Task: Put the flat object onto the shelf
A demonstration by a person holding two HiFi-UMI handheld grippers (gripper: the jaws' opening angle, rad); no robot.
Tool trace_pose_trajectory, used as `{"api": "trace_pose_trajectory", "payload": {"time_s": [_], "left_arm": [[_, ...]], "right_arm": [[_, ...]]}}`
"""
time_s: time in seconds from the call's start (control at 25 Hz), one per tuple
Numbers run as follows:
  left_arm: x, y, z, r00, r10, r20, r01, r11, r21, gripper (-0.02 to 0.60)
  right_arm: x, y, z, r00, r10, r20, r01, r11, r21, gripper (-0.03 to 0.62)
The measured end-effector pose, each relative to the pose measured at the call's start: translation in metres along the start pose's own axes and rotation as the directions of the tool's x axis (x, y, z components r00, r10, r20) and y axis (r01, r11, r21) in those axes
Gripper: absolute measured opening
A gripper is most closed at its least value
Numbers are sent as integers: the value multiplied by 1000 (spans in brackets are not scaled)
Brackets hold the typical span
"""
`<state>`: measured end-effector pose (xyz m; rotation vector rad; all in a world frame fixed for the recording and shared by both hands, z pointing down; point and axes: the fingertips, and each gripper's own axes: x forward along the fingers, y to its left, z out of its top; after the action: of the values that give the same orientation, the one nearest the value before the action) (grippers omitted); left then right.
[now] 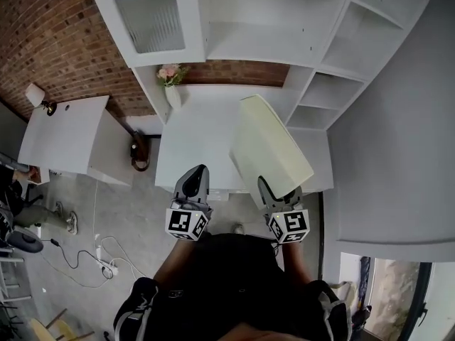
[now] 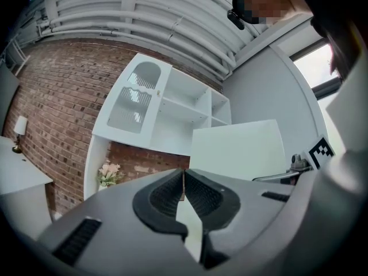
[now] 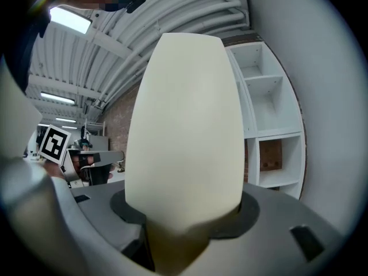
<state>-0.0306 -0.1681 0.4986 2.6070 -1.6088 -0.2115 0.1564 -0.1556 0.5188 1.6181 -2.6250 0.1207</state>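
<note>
Right gripper point(image 1: 274, 190): jaws clamped on the near end of the cream flat object point(image 1: 270, 146); in the right gripper view the pads point(image 3: 253, 209) press against both faces of the object point(image 3: 184, 125), which rises out of the jaws and fills the middle of that view. The object is held off every surface, tilted, above the white countertop point(image 1: 195, 141) and in front of the white shelf unit point(image 1: 284, 27), its far end toward the open compartments on the right. It is not on any shelf. Left gripper point(image 1: 193, 180): held beside the right one, over the countertop's near edge. In the left gripper view its jaws stand together, tips meeting, with nothing between them point(image 2: 183, 186); the flat object point(image 2: 238, 148) shows to its right. A vase of pink flowers point(image 1: 173, 84) stands at the countertop's back left corner, below the unit's glazed door point(image 1: 149, 20). A brick wall point(image 1: 57, 34) backs the unit.
</note>
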Motion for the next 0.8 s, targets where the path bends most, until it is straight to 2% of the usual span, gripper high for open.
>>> {"api": "trace_pose_trajectory", "payload": {"time_s": [0.28, 0.36, 0.44, 0.56, 0.68, 0.72, 0.8], "left_arm": [[24, 17, 9, 999, -49, -9, 49, 998, 26, 18], [24, 25, 6, 998, -51, -20, 52, 998, 29, 18], [24, 31, 3, 998, -54, -30, 55, 998, 20, 18], [24, 37, 3, 997, -69, -35, 69, 997, 15, 18], [24, 42, -1, 996, -77, -42, 78, 997, 19, 18], [24, 42, -3, 996, -81, -45, 82, 997, 16, 18], [24, 42, -3, 995, -93, -46, 94, 996, 10, 18]], "right_arm": [[20, 4, 49, 1000, 21, -4, -21, 984, -175, 278], [24, 6, 67, 1000, 9, -2, -9, 966, -259, 277], [28, 5, 88, 1000, -23, 1, 22, 928, -372, 278], [30, -1, 124, 991, -134, -12, 108, 845, -524, 278], [33, -7, 172, 976, -204, 72, 202, 739, -643, 278], [34, -7, 191, 972, -208, 111, 226, 687, -690, 278], [36, -11, 230, 957, -224, 184, 280, 555, -783, 278]]}}
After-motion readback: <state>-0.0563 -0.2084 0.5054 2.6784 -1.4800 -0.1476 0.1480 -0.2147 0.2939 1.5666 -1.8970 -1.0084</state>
